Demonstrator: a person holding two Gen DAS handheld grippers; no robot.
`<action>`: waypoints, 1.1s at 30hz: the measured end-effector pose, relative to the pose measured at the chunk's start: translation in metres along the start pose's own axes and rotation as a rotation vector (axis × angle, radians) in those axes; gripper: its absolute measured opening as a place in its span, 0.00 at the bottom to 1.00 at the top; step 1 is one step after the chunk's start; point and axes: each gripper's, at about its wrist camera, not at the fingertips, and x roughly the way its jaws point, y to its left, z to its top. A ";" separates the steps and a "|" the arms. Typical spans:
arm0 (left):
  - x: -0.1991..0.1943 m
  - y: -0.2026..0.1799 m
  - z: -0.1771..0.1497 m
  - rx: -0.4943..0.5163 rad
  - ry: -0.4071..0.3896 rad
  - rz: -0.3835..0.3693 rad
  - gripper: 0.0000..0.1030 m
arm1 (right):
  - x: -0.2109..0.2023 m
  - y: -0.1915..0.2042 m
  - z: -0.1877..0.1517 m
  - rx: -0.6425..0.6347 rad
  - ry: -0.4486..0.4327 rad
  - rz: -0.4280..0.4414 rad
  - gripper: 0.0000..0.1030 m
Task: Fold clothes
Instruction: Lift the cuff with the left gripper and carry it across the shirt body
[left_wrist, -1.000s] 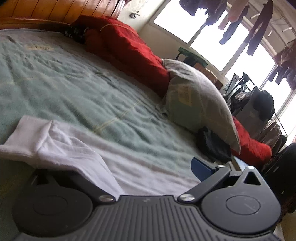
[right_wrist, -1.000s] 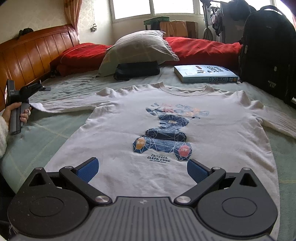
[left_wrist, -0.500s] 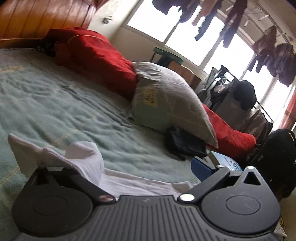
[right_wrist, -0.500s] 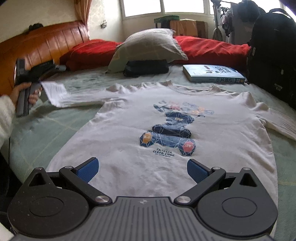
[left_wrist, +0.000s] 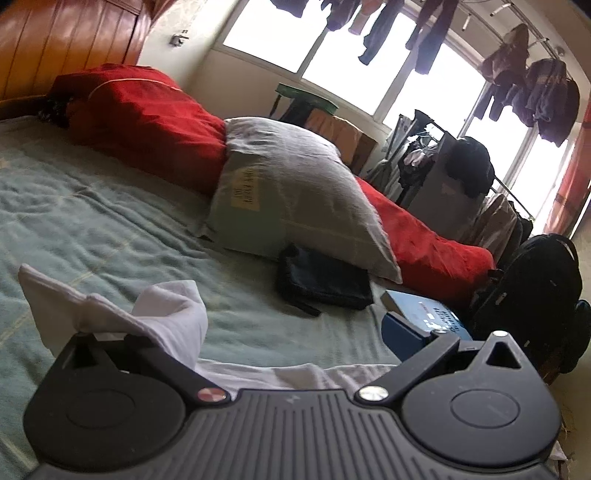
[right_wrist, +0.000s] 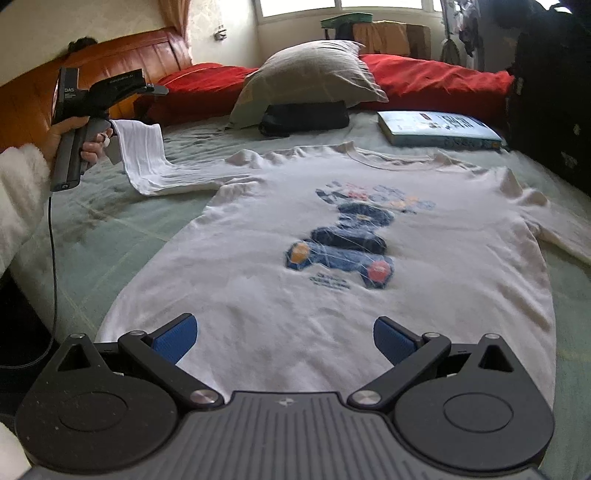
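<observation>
The left gripper (right_wrist: 110, 138) is clamped on the cuff of the sleeve (right_wrist: 142, 158) and holds it lifted above the left side of the bed (right_wrist: 110, 218). The right gripper (right_wrist: 286, 338) stands with jaws apart over the hem of the sweatshirt (right_wrist: 332, 288), gripping nothing. The sweatshirt lies flat and face up along the middle of the bed, collar toward the pillow (right_wrist: 310, 74), hem at the near edge.

Judgement: the cloth is light, soft and limp; it will sag and crease wherever unsupported. Best taken at cuff, hem corner or shoulder seam.

The right wrist view shows the whole garment, its blue print, the person's hand (right_wrist: 74, 133) on the left tool, and the book (right_wrist: 436, 129) beyond the collar. The left wrist view shows only bunched cuff at its jaw, but reveals clothes hanging at the window (left_wrist: 388, 33).
</observation>
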 end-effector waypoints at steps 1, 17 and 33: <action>0.001 -0.007 0.001 0.004 0.004 -0.001 0.99 | -0.002 -0.004 -0.002 0.007 -0.003 -0.003 1.00; 0.026 -0.104 -0.007 0.062 0.059 -0.034 0.99 | -0.028 -0.040 -0.029 0.031 -0.038 -0.009 1.00; 0.072 -0.180 -0.038 0.119 0.147 -0.073 0.99 | -0.044 -0.063 -0.041 0.040 -0.061 -0.003 1.00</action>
